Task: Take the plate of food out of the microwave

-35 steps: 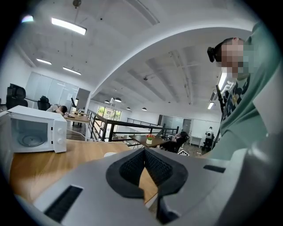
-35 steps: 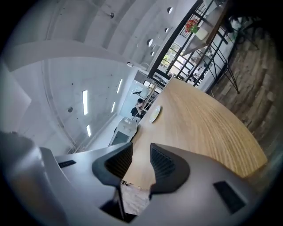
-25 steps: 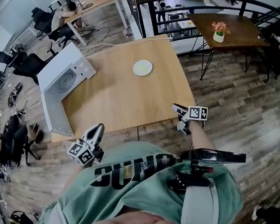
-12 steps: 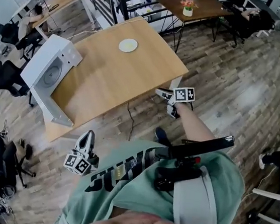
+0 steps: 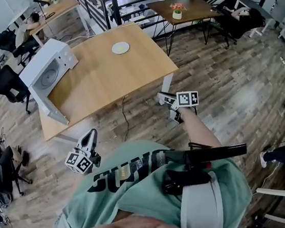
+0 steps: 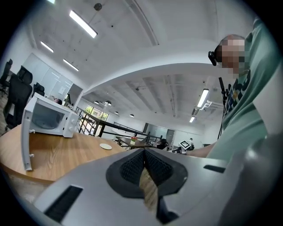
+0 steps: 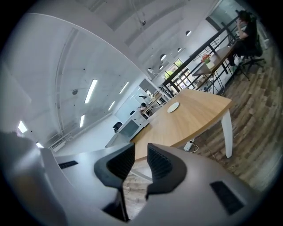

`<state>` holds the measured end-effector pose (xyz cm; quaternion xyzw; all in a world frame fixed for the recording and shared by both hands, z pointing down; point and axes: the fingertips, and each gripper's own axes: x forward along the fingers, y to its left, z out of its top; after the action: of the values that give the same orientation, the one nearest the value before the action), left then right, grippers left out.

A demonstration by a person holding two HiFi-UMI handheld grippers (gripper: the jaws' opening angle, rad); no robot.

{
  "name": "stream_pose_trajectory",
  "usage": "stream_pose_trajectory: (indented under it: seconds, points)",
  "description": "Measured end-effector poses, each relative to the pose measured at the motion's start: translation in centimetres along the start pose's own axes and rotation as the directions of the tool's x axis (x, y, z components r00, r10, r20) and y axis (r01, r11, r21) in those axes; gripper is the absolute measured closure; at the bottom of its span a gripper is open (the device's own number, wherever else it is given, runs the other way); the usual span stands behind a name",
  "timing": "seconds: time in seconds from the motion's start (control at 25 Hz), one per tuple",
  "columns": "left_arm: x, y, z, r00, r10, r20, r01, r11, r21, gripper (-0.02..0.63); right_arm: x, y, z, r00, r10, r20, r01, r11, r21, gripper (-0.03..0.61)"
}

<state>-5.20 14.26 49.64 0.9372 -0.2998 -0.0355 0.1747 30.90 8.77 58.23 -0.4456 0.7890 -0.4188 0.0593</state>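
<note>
Plate sits on the far table, outside the open microwave. Left gripper is clenched empty. Right gripper stands parted on nothing, its jaws having just been closing. The jutting door could get bumped on approach.

the head view looks steeply down on the light wooden rectangular table at ten o'clock, well off, and both gripper views face it from low down, sharing its white boxy microwave.

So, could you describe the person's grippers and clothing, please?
Both the left gripper and right gripper are pale grey with black ribbed pads and a black-and-white marker cube; the T-shirt is mint green. The right jaws have just been closing, empty.
</note>
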Motion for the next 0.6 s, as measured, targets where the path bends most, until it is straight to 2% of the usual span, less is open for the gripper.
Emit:
stream_pose_trajectory:
  seconds: [0.16, 0.28, 0.44, 0.6]
  points:
    - [1.9, -3.9, -1.0, 0.999, 0.037, 0.036, -0.037, 0.999, -0.006, 0.609, -4.5, -0.6, 1.3, 0.999, 0.039, 0.021, -0.038, 0.998, -0.041, 0.568]
    - [4.5, -8.5, -2.7, 0.998, 0.051, 0.043, -0.049, 0.998, -0.047, 0.609, -9.1, -1.9, 1.5, 0.998, 0.069, 0.002, -0.069, 0.996, -0.051, 0.571]
    - [8.1, -14.7, -5.9, 1.000, 0.012, 0.002, -0.012, 0.996, -0.083, 0.609, -15.3, -3.9, 0.4, 0.997, 0.069, -0.030, -0.072, 0.992, -0.099, 0.571]
    - [10.8, -18.2, -6.1, 0.999, -0.025, -0.025, 0.023, 0.997, -0.071, 0.609, -18.4, -3.7, 0.6, 0.996, 0.088, -0.033, -0.092, 0.986, -0.139, 0.571]
